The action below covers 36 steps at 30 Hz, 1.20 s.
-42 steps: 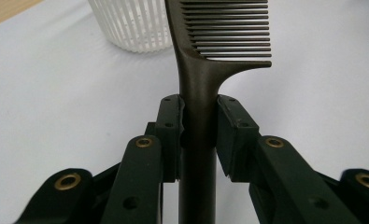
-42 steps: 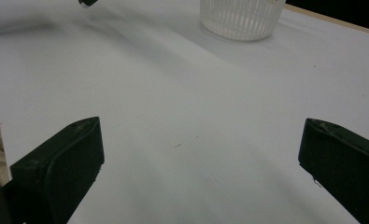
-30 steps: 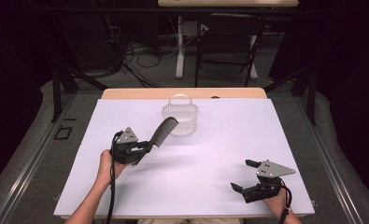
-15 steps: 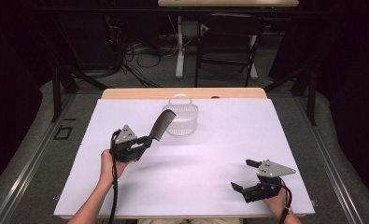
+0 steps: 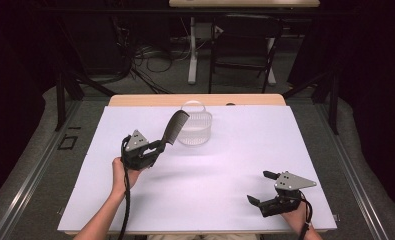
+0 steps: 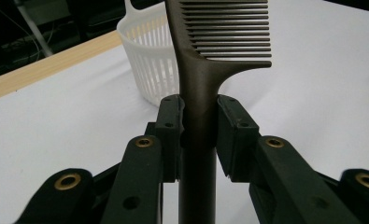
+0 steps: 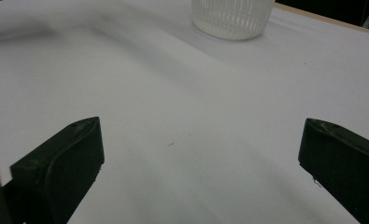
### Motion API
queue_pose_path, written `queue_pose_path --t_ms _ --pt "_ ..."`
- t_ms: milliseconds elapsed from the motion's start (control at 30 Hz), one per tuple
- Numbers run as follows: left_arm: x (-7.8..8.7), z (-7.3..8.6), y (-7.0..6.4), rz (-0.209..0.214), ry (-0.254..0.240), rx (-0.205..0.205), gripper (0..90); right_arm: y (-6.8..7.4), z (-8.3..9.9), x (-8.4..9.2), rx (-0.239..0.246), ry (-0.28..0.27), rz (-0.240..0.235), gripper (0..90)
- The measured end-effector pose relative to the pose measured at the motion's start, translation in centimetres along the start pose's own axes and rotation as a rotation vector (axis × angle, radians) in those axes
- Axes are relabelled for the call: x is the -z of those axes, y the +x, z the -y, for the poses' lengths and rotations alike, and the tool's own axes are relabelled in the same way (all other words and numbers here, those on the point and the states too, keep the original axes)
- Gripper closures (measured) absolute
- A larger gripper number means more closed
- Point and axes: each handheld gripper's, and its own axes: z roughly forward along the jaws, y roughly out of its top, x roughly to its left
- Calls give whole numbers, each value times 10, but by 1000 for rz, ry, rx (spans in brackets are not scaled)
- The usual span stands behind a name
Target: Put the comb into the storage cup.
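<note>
Little has changed since a moment ago: the left gripper (image 5: 155,148) with its comb (image 5: 173,128) has edged a touch toward the basket (image 5: 195,129), and the right gripper (image 5: 261,187) has stayed put near the front right corner of the table (image 5: 220,210).

Nearest to me, the right gripper's jaws stand wide apart with nothing between them, only the white sheet (image 7: 182,140) below; in its own view the tips are cut off by the bottom edge, and the basket's top is cropped at the upper edge.

Farther in, the left gripper has its pads pressed on the comb's handle (image 6: 198,121), jaws mostly closed around it. The comb is lifted off the table and slants up and away, its teeth end just beside the basket's near left rim; whether they touch I cannot tell. In the left gripper view the comb's upper teeth run out of frame and it hides part of the basket
</note>
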Motion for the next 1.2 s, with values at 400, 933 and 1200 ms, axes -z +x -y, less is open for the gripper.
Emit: queue_pose_path --t_ms 400,933,1200 --pt "-2 -9 1 -30 -39 4 721 0 0 0 1 -1 -3 0" --pt "-6 -24 5 -40 -58 8 721 0 1 -1 -2 0 -5 0" --pt "-7 -29 8 -47 -67 10 721 -1 1 -1 1 1 -4 0"
